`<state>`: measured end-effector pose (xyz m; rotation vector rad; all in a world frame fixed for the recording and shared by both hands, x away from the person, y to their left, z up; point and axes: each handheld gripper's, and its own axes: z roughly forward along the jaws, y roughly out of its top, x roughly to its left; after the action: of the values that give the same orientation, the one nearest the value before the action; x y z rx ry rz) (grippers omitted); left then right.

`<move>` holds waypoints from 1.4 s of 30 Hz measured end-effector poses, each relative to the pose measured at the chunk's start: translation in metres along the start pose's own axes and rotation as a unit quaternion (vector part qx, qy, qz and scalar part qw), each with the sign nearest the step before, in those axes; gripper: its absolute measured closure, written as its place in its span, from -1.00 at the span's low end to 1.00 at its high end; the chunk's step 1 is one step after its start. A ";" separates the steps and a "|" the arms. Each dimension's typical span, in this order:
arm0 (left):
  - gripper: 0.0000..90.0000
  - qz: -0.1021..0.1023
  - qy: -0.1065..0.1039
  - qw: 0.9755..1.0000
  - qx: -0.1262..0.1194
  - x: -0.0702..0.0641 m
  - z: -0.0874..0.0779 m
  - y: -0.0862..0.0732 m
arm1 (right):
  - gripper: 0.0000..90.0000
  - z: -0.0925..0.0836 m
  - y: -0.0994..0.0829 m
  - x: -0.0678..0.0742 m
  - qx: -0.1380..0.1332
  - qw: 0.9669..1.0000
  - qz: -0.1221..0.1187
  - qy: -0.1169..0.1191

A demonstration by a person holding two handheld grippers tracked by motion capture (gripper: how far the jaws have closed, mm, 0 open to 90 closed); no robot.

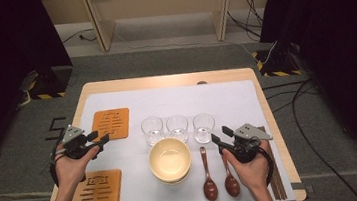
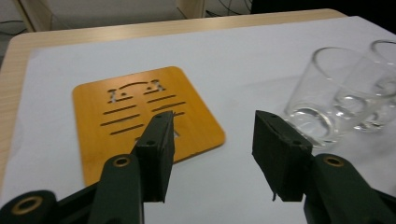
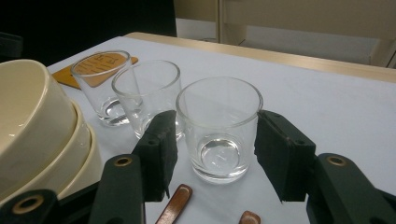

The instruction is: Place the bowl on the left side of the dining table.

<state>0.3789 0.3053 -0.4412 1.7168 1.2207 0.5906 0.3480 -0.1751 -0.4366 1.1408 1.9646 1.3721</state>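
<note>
On tabletop (image 1: 176,98): left gripper (image 2: 212,140), jaws released, above orange coaster (image 2: 140,116); right gripper (image 3: 212,149), jaws released, flanking nearest glass (image 3: 219,128) without touching.

Bare cloth (image 2: 219,186) between left tongs (image 2: 212,140)

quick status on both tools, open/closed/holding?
Left tool: open, nothing between the jaws, above the far wooden coaster.
Right tool: open, empty, lined up with the nearest glass.
</note>
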 end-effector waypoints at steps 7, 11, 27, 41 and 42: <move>0.10 0.012 -0.035 0.999 -0.007 -0.025 -0.013 0.003 | 0.10 -0.002 0.002 0.006 0.001 1.000 -0.002 -0.002; 0.13 0.014 -0.054 0.998 -0.008 -0.036 -0.015 0.004 | 0.10 -0.001 0.003 0.008 0.001 1.000 -0.005 0.000; 0.17 0.035 -0.104 0.994 -0.011 -0.077 -0.016 0.010 | 0.10 0.002 -0.001 0.004 0.009 1.000 -0.001 -0.001; 0.21 0.053 -0.149 0.987 -0.008 -0.109 -0.016 0.016 | 0.10 0.002 0.000 0.005 0.006 1.000 -0.002 0.000; 0.21 0.055 -0.153 0.987 -0.007 -0.112 -0.015 0.017 | 0.10 0.002 0.000 0.005 0.006 1.000 -0.001 0.001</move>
<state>0.3312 0.2079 -0.4064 1.7938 0.9073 0.3805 0.3468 -0.1698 -0.4367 1.1425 1.9772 1.3615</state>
